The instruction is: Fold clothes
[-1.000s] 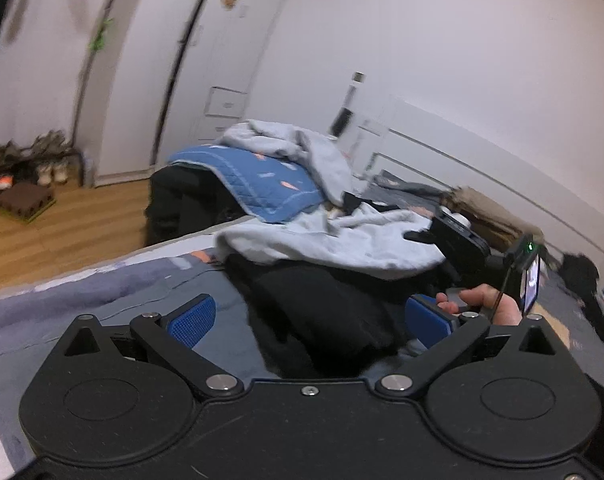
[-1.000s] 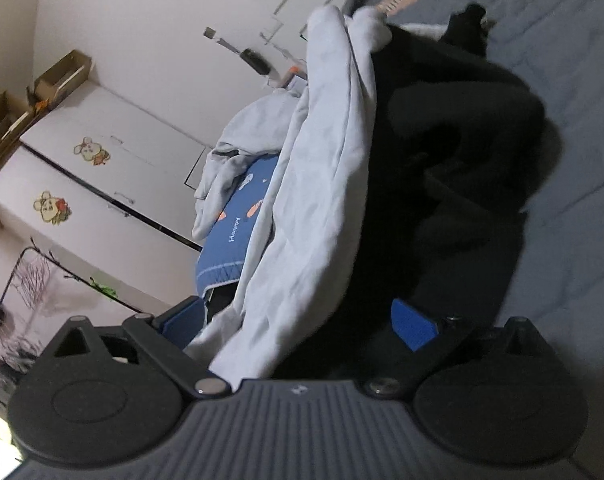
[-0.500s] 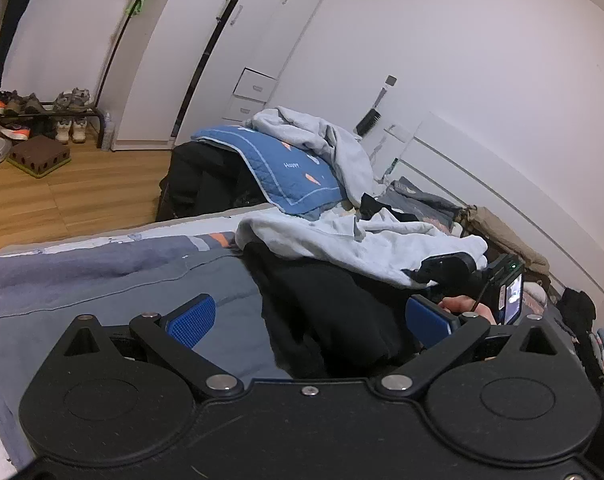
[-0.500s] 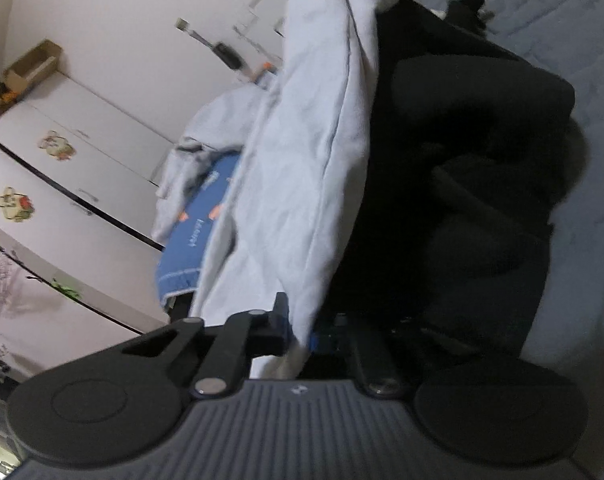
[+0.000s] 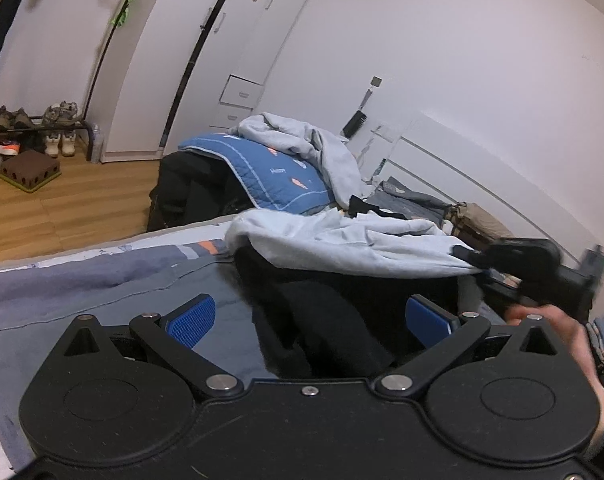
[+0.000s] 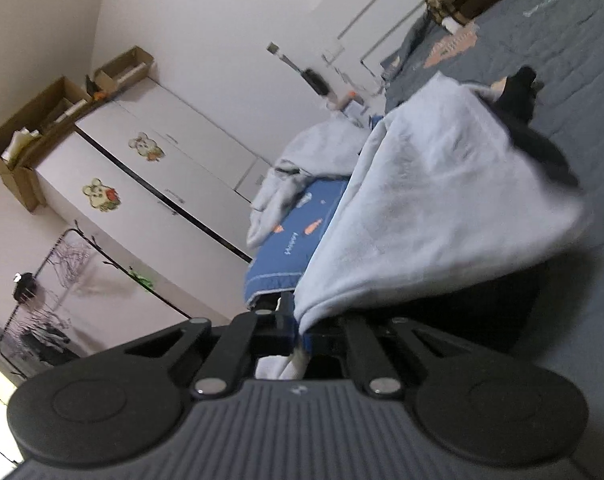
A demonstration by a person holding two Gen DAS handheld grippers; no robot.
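Observation:
A light blue-grey garment [image 5: 341, 242] lies stretched over a black garment [image 5: 333, 320] on the bed. My right gripper [image 6: 300, 330] is shut on an edge of the light garment [image 6: 429, 208] and holds it lifted off the bed. In the left wrist view that gripper [image 5: 477, 262] shows at the right, pinching the cloth's corner, with a hand [image 5: 549, 328] below it. My left gripper [image 5: 309, 318] hangs open above the black garment, blue pads wide apart, nothing between them.
The bed has a grey-blue quilted cover [image 5: 82, 284]. A blue quilt [image 5: 278, 176] and a pale blanket [image 5: 302, 136] are heaped at its far side. White wardrobes [image 5: 222, 40], a shoe rack [image 5: 30, 128] and wooden floor [image 5: 62, 208] lie beyond. A headboard [image 5: 461, 160] stands at right.
My right gripper shut on the light garment's edge and pulled it up and outward, spreading it. The left gripper stayed open and tilted to face more of the room.

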